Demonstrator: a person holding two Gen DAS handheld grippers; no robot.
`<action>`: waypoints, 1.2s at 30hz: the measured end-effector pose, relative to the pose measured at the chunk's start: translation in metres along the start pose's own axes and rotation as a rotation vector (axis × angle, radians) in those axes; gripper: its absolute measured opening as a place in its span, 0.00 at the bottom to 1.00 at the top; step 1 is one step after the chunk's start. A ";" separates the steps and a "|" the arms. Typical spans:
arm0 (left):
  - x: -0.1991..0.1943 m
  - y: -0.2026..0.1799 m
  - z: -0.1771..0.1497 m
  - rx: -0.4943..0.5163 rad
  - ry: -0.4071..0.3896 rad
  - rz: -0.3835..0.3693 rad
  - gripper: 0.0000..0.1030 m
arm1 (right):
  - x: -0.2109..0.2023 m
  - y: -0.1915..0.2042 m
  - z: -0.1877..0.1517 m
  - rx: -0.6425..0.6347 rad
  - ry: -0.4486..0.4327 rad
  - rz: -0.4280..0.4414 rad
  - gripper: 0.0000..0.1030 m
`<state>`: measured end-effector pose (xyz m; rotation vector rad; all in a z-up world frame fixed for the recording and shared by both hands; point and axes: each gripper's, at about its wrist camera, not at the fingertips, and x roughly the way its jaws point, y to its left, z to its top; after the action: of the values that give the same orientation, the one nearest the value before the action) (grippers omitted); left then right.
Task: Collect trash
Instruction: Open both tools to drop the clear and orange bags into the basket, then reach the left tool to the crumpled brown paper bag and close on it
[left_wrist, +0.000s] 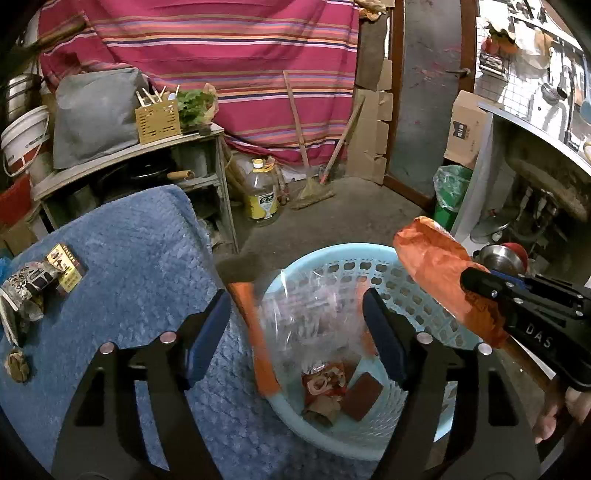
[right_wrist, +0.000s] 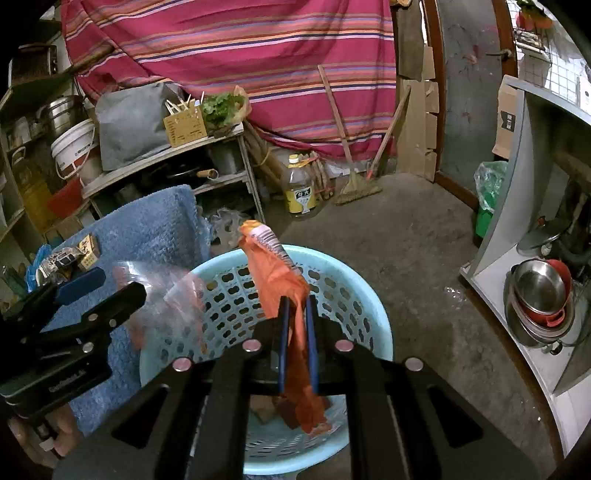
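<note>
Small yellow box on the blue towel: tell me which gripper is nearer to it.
Left. The left gripper hangs open over the basket beside the towel holding the yellow box; the right gripper is farther, beyond it.

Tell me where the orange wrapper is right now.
The orange wrapper is pinched in the right tool, sticking up above the blue basket, centre of the right wrist view.
</note>
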<state>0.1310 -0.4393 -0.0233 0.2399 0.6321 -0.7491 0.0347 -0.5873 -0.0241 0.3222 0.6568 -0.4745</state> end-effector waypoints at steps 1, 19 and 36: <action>0.000 0.000 -0.001 0.001 0.000 0.002 0.70 | 0.000 0.001 0.000 -0.001 0.001 0.000 0.09; -0.053 0.071 -0.010 -0.077 -0.074 0.135 0.86 | 0.023 0.023 -0.004 -0.009 0.029 -0.027 0.11; -0.111 0.224 -0.051 -0.219 -0.091 0.344 0.92 | 0.024 0.096 -0.017 -0.081 -0.022 -0.086 0.81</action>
<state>0.2025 -0.1957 0.0002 0.1074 0.5630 -0.3542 0.0924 -0.5067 -0.0390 0.2129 0.6685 -0.5316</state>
